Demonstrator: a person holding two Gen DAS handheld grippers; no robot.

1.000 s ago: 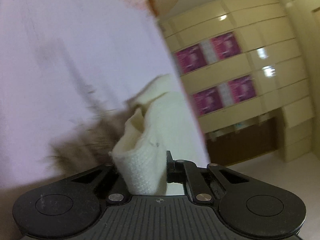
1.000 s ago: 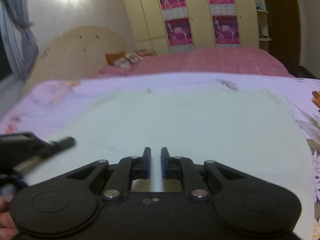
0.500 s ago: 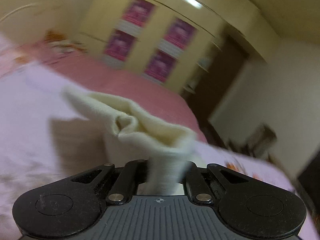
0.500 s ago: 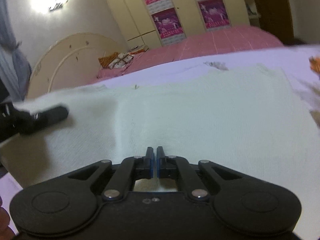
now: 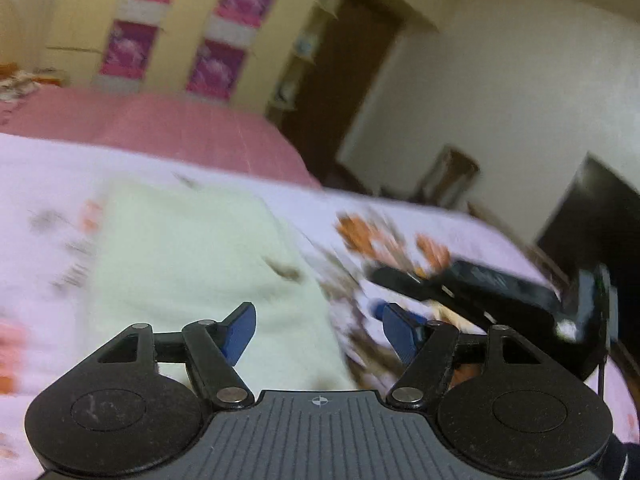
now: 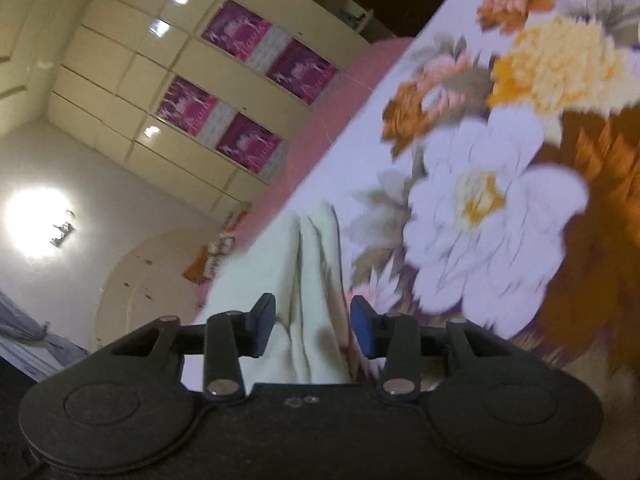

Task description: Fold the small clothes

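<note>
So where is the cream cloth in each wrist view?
Left wrist: cream cloth lies left of centre on the floral sheet, beyond the left finger.
Right wrist: bottom centre, running between the open fingers.
Shared landmark: the wardrobe's magenta panels.

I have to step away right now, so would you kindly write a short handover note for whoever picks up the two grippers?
Left gripper: jaws have just been opening; open, nothing between the pads, above the cream cloth.
Right gripper: jaws have just been opening; open, with the cloth lying past them, not pinched.
Cloth: released on the floral bedsheet, lying as a folded cream piece with creases along it.
Done: one fold appears laid down and let go.
Left: judge whether it needs another fold or smoothing; blur hides the edges. The right gripper also shows in the left view, off to the right of the cloth.
</note>
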